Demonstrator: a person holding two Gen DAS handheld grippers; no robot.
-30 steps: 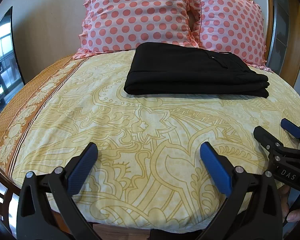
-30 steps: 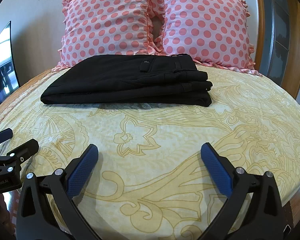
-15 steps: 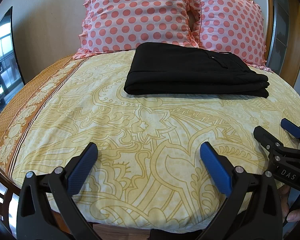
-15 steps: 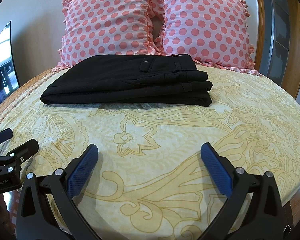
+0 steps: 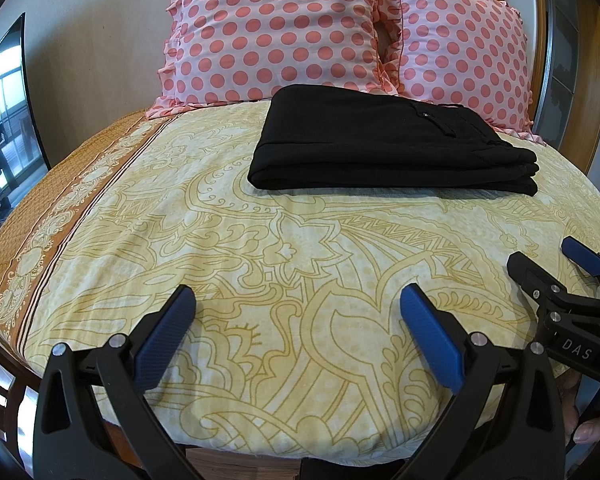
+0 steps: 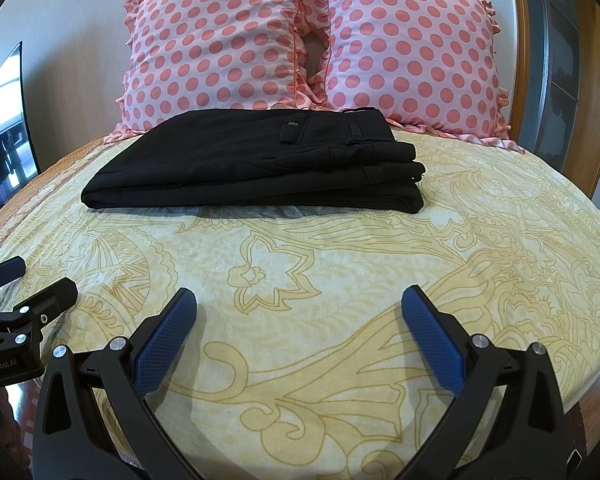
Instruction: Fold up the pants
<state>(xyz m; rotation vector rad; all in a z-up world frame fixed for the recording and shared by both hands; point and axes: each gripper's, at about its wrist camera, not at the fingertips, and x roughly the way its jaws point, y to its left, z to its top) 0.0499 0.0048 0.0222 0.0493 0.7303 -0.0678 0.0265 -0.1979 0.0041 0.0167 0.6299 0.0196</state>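
Black pants (image 5: pixel 384 144) lie folded in a flat stack on the yellow patterned bedspread (image 5: pixel 260 248), near the pillows; they also show in the right wrist view (image 6: pixel 260 164). My left gripper (image 5: pixel 296 304) is open and empty, low over the bed's near edge, well short of the pants. My right gripper (image 6: pixel 298 302) is open and empty, beside it. The right gripper also shows at the right edge of the left wrist view (image 5: pixel 556 264). The left gripper shows at the left edge of the right wrist view (image 6: pixel 36 280).
Two pink polka-dot pillows (image 6: pixel 220 44) (image 6: pixel 412 56) stand against the headboard behind the pants. A wooden bed frame (image 5: pixel 588 92) runs along the right. A dark screen (image 5: pixel 4 120) stands at the left. The bed's front edge (image 5: pixel 260 446) is just below the fingers.
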